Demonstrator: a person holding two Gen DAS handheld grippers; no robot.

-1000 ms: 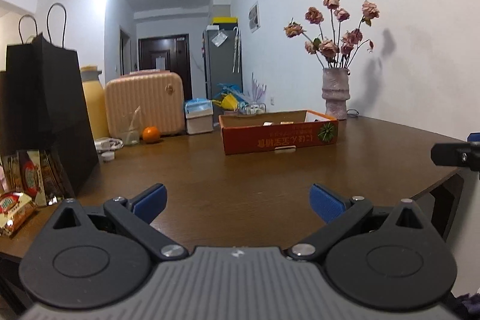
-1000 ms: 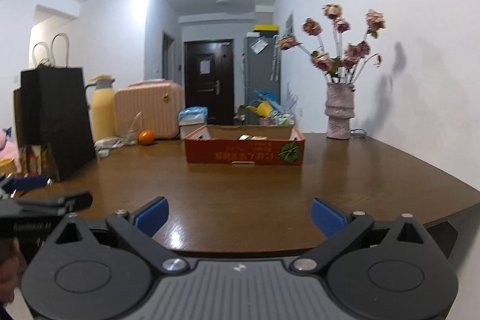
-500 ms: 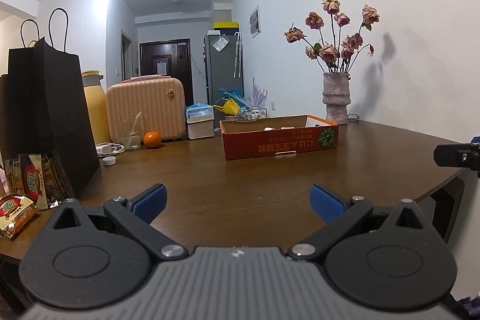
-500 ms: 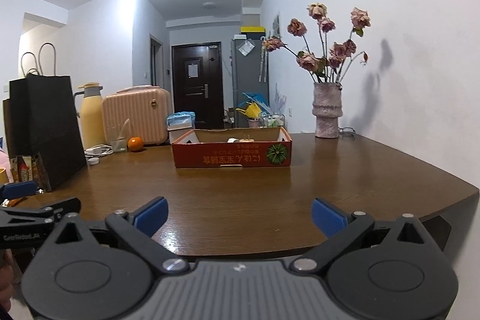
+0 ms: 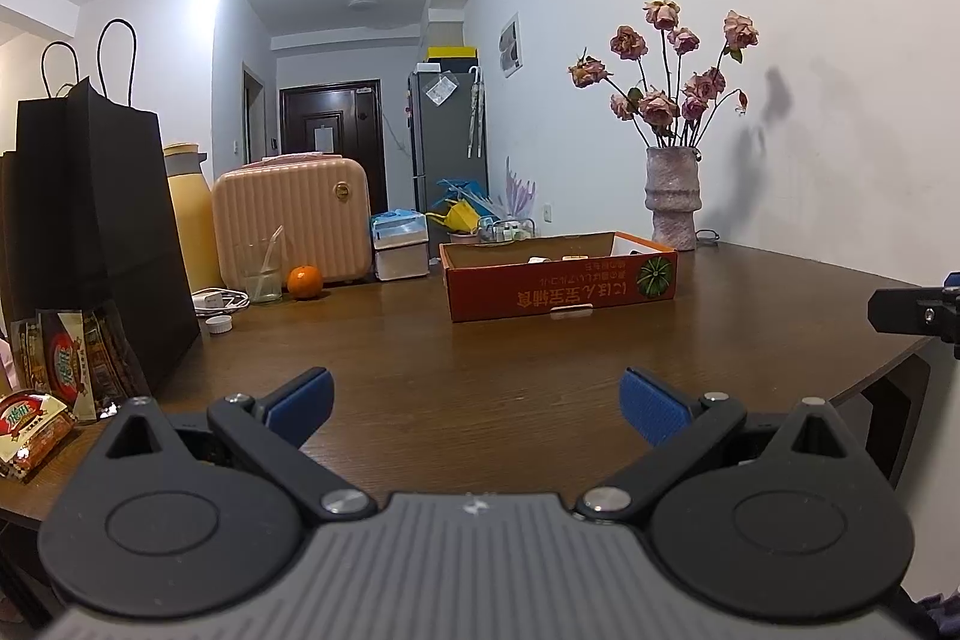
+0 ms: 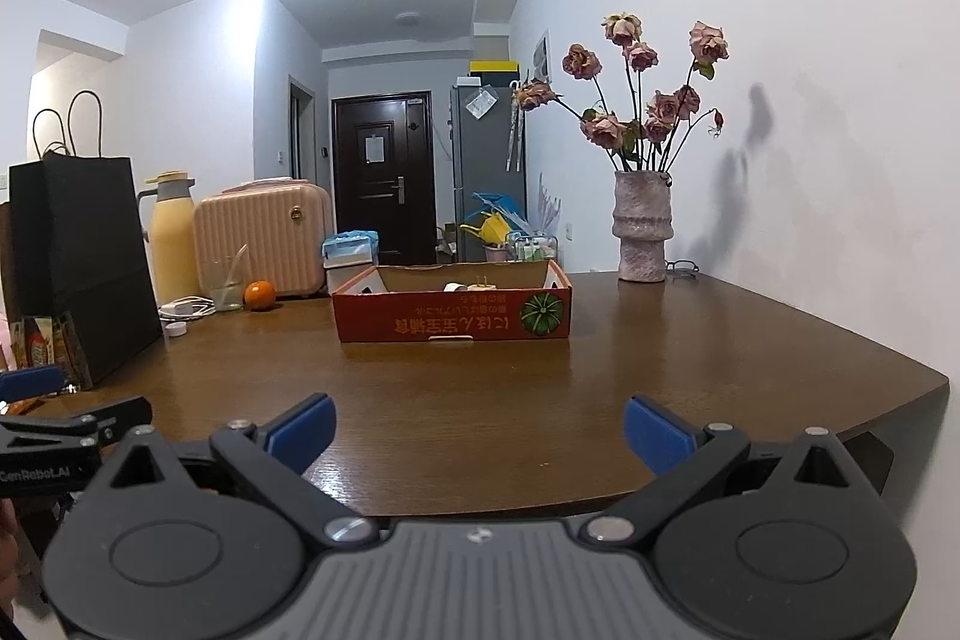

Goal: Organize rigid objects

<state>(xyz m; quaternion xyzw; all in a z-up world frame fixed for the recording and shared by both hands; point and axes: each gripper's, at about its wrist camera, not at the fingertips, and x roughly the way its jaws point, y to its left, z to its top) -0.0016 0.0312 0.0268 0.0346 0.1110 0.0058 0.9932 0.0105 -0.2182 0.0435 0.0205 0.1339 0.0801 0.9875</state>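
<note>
Near the front edge of the table [image 6: 480,418] both my claws hung wide apart, and each held nothing: the left claw [image 5: 474,403] and the right claw [image 6: 479,427]. I judged the tidying had hardly begun, because neither claw was close to a thing yet. One red box [image 6: 453,319] sat in the middle of the table, well away from me, with a few small things inside, too small to count. Toward the far left corner I counted one orange [image 5: 305,281], one glass [image 5: 263,274], one small white cap [image 5: 219,324], one black bag [image 5: 99,232] and one yellow jug [image 5: 189,214]. One vase [image 6: 642,226] stood at the far right corner.
</note>
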